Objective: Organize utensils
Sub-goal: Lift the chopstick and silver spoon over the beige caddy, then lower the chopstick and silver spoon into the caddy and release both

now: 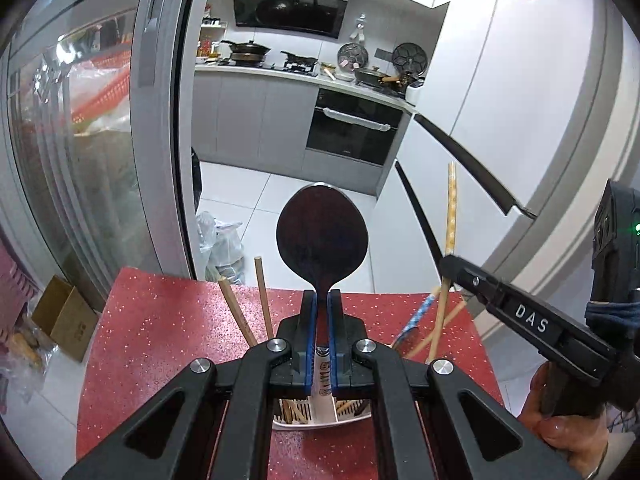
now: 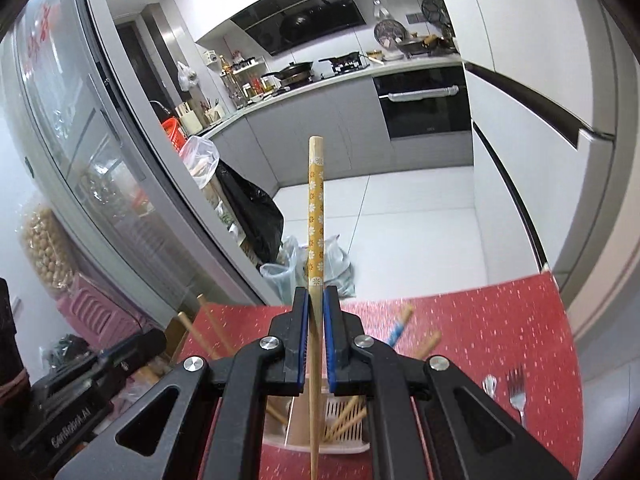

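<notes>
1. Two grippers, both clamped: left gripper (image 1: pixel 322 300) grasps dark spoon (image 1: pixel 322 236), upright above white utensil holder (image 1: pixel 320 420).
2. Right gripper (image 2: pixel 316 300) pinches yellow-patterned chopstick (image 2: pixel 315 216) over the holder.
3. Fork (image 2: pixel 516 388) lies far right on red table (image 2: pixel 500 320).

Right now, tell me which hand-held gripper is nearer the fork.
Right. The right hand-held gripper, gripping a chopstick, has the fork just to its right; the left hand-held gripper, gripping the spoon, sits farther left.
</notes>
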Available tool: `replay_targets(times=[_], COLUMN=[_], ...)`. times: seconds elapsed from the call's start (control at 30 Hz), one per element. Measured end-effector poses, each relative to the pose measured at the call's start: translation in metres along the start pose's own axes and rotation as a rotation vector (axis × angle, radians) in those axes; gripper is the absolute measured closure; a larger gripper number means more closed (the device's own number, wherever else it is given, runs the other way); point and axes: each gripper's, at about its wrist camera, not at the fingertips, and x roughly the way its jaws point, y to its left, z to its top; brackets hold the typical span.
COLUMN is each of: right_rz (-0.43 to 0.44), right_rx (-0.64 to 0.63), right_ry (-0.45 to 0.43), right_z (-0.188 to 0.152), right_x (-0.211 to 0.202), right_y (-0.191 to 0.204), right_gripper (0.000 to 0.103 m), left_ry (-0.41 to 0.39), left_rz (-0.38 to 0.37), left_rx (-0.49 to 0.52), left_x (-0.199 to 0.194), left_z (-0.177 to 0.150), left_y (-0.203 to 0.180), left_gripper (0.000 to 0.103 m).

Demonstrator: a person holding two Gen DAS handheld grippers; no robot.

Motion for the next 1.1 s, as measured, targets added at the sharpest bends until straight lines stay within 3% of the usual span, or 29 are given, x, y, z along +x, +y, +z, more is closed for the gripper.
replay_targets(times=[0.47,1.1], right_rz=[-0.027,-0.041], right_rx=[-0.098,-0.032], right_ry=[-0.013,0.067], right_z=[-0.018,-0.073], right_x=[0.055,0.014], right_y=[0.005,-0.029], right_gripper=[0.095,0.095], left_ry=[0.051,0.117], left_rz=[0.068,0.119], left_rx=[-0.011,0.11], left_x=[0.042,0.049], left_z=[-0.028,-0.075], left_y=[0.007,-0.008], left_gripper=[0.076,0.076])
